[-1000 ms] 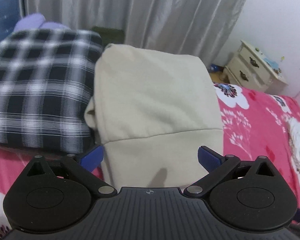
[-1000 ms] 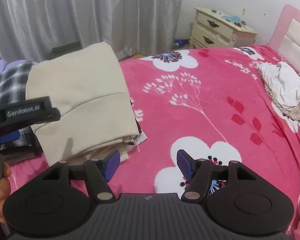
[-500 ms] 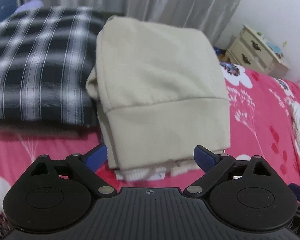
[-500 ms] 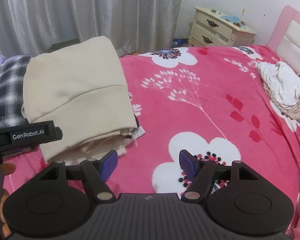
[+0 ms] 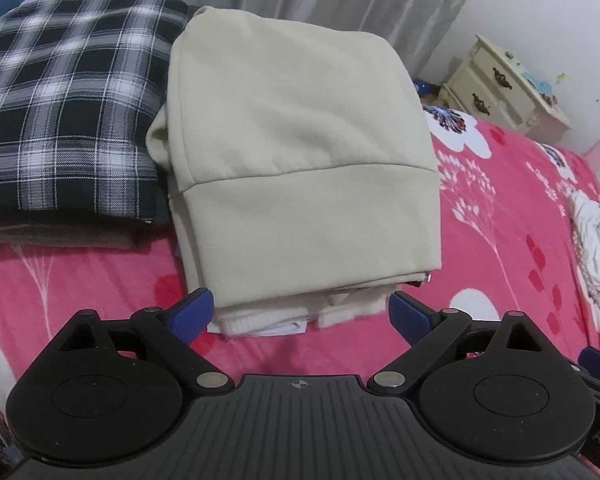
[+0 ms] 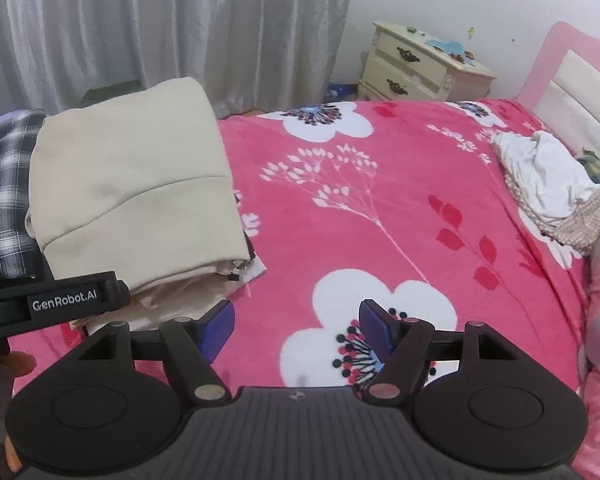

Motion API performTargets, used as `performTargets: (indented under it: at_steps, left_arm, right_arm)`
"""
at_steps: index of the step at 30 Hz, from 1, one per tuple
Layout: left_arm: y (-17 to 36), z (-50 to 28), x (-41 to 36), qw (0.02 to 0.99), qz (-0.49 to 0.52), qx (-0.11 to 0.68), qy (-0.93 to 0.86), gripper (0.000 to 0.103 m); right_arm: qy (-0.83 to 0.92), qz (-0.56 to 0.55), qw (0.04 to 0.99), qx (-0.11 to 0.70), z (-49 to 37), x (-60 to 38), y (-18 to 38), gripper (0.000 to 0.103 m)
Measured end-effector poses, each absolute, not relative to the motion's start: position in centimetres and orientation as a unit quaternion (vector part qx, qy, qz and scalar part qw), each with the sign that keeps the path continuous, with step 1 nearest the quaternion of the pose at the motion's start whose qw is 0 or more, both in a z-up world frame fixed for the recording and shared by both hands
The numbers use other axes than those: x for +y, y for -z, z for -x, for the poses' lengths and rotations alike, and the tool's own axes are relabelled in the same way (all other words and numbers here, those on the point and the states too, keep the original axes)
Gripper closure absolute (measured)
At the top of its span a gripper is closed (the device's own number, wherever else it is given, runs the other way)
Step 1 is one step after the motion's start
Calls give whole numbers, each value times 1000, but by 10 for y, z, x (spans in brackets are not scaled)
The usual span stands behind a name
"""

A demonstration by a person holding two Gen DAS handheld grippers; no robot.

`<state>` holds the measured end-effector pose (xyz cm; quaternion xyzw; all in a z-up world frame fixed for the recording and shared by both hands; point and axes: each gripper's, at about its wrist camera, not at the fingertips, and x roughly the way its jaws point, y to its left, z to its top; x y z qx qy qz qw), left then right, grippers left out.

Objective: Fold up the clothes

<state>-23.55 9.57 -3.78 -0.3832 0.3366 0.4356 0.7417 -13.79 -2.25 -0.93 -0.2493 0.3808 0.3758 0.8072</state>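
Left wrist view: left gripper (image 5: 300, 314) with blue-padded fingers (image 5: 190, 314) spread wide and nothing between them, poised just short of the near edge of the folded beige fleece garment (image 5: 300, 160).
Right wrist view: right gripper (image 6: 296, 326) has its fingers (image 6: 376, 326) apart over bare blanket, gripping nothing; part of the left gripper's black body shows at the left border.
Folded beige fleece garment: lies flat on top of a stack of paler folded clothes (image 5: 292, 316) whose edges stick out beneath it, toward the bed's left side, its far edge near the bed's far edge.
Folded black-and-white plaid garment (image 5: 64, 104): just beside the beige one, on its left, touching it, atop a brown-grey folded piece (image 5: 60, 232).
Pink fleece blanket with white flowers (image 6: 380, 208): covers the bed and carries everything.
Crumpled white and tan clothes (image 6: 548, 192): heaped near the bed's right edge, by the pink headboard (image 6: 560, 64), well apart from the stack.
Cream two-drawer nightstand (image 6: 416, 68): beyond the bed's far edge, against the white wall.
Grey curtain (image 6: 160, 28): hangs behind the stacks.
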Motion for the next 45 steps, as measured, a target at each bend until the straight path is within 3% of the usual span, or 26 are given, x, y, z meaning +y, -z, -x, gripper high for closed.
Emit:
performTargets:
  at_steps: [13,45]
  left_arm:
    - [34,240,99,737,395,324,-442,8]
    - [38,240,106,731,397,341,-438,8]
  right_arm:
    - [-403,286,808,322,148,-7,-5,31]
    - [-417,294,798,319,153,5,-1,28]
